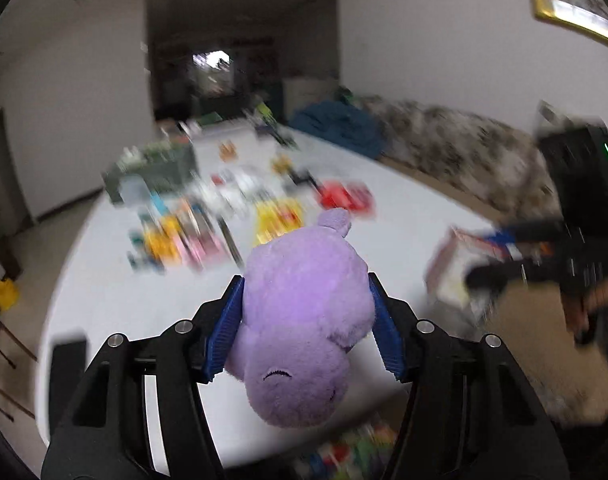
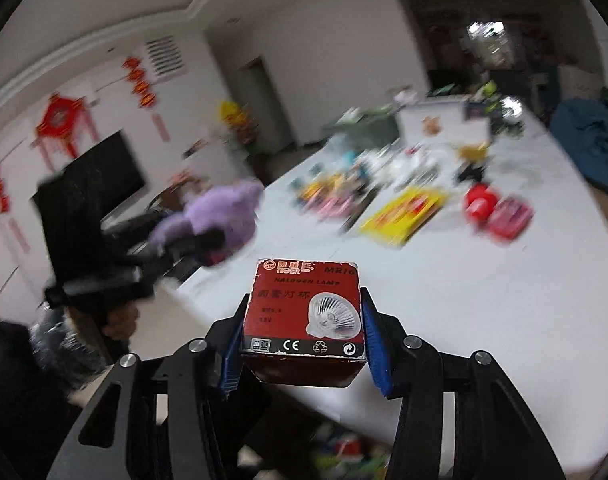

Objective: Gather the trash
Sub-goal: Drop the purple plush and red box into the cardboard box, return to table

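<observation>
Purple plush toy [image 1: 304, 320] — table clutter [image 1: 223, 216] blurred

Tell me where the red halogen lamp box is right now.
The red cardboard halogen lamp box sits clamped in the right hand-held gripper, centre of the right wrist view, above the white table's near edge.

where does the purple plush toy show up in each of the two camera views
Left wrist view: the purple plush toy sits at lower centre, clamped between the left gripper's blue pads.
Right wrist view: the same toy appears blurred at middle left, off the table's left edge.
Shared landmark: the yellow packet on the white table.
</observation>
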`<action>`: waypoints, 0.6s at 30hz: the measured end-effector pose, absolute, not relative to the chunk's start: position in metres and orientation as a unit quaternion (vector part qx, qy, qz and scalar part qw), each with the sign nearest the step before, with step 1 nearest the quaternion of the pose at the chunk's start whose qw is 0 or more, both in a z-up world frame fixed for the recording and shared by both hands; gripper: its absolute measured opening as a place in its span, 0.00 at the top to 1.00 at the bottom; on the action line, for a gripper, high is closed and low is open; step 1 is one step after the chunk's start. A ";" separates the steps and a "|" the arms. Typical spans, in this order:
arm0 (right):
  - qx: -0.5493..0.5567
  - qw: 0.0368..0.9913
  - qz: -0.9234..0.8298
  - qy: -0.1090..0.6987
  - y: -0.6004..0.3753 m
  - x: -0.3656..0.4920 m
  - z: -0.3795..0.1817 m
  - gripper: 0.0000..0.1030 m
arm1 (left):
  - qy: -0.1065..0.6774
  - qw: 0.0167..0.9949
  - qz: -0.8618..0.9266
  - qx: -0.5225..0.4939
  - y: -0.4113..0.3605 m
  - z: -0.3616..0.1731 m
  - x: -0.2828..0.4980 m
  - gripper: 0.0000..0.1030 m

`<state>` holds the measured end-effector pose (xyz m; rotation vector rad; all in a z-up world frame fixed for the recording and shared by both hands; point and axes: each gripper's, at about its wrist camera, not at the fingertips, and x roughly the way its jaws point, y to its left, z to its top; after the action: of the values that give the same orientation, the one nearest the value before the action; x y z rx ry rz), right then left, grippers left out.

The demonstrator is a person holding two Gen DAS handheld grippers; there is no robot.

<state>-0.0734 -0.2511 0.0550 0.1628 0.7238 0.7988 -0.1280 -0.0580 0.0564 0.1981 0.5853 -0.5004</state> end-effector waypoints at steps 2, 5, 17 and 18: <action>0.069 0.839 0.391 0.372 -0.244 -0.094 0.040 0.52 | 0.311 0.907 -0.264 0.105 -0.054 0.033 -0.152 0.43; 0.037 0.814 0.400 0.420 -0.229 -0.116 0.012 0.52 | 0.348 0.885 -0.281 0.129 -0.051 -0.002 -0.170 0.43; 0.021 0.754 0.358 0.550 -0.204 -0.103 -0.134 0.35 | 0.516 0.785 -0.257 0.226 -0.045 -0.170 -0.149 0.28; 0.019 0.764 0.372 0.527 -0.207 -0.106 -0.112 0.34 | 0.507 0.793 -0.267 0.210 -0.041 -0.157 -0.151 0.28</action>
<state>-0.1065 -0.2067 -0.1119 0.0409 1.1451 0.8084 -0.1507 -0.0407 -0.1575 0.4513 1.0896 -0.5744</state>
